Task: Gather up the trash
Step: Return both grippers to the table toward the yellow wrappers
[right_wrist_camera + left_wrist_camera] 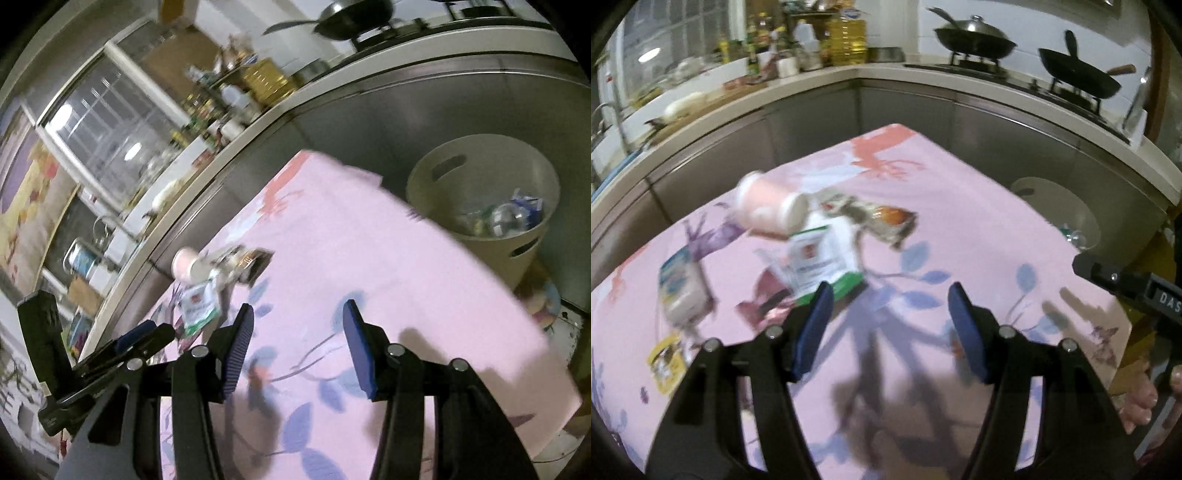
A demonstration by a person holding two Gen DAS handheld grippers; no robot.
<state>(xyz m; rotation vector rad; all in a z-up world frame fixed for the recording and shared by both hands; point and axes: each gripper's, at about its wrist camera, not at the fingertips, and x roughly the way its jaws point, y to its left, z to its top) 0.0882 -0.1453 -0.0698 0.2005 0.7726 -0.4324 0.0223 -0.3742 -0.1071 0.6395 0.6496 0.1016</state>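
The white-and-green paper packet [827, 258] lies just ahead-left of the left gripper [890, 314], seemingly nearer it than the right gripper [297, 332], both fingers wide and empty.

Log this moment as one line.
left tongs: open, empty | right tongs: open, empty | paper cup, white-green packet: on tablecloth | bin: holds trash

A table under a pink cloth printed with leaves [960, 206] carries litter: beside a tipped pink paper cup [768, 208] lie a green-edged white packet [822, 258], a crumpled brown wrapper [879, 218], and a pale blue-labelled pouch [681, 291].
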